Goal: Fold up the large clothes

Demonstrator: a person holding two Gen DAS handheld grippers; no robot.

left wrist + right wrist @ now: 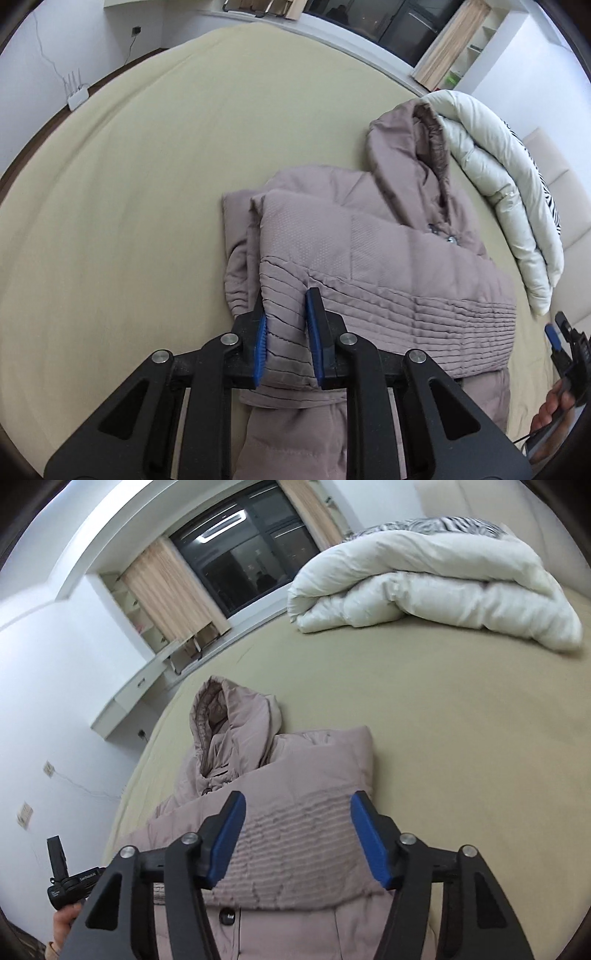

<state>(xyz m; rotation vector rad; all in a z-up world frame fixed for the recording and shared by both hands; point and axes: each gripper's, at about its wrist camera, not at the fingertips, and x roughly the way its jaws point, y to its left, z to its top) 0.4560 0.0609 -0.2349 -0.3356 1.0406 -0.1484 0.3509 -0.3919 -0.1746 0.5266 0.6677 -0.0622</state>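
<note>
Left claw (286, 332) is clamped on a fold of the ribbed hem of the mauve puffer coat (369, 251), blue pads pinching the fabric. Right claw (297, 838) sits abt half open over the folded-over hem w/ nothing gripped, pads clear of the cloth. Coat lies partly folded on the beige bed (147, 184), hood (218, 716) pointing twd the window, white duvet (424, 590) just past it.
</note>
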